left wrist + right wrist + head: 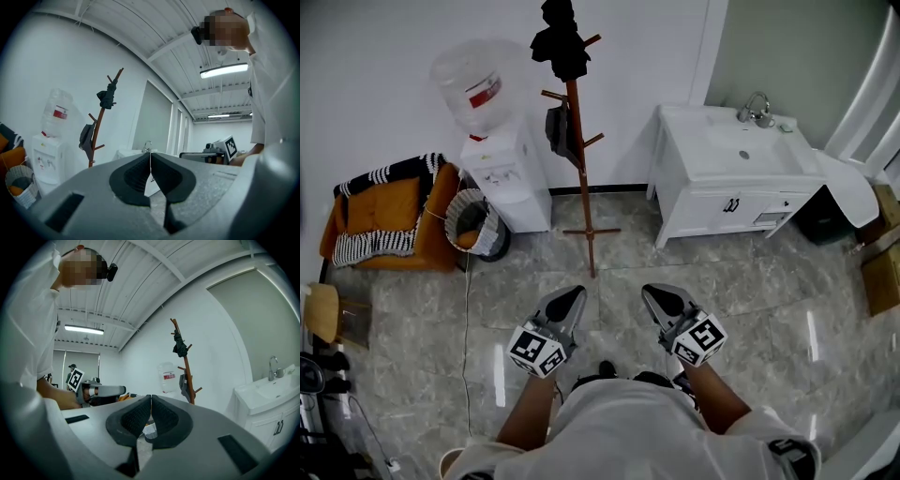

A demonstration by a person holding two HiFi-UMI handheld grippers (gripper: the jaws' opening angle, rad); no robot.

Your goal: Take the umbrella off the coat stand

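Well ahead of and above your left claw [567, 300] and right claw [662, 299], both clenched on nothing, the umbrella [561, 42] hangs atop the coat stand [577, 173]; risk, as judged: arriving with jaws unopened, or tugging sideways, snags a peg and tips the stand.

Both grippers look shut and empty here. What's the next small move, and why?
Probably step closer to the coat stand. The left gripper and right gripper are shut, empty, and a stretch of floor short of it; the dark bundle near its top, likely the umbrella, looks out of reach.
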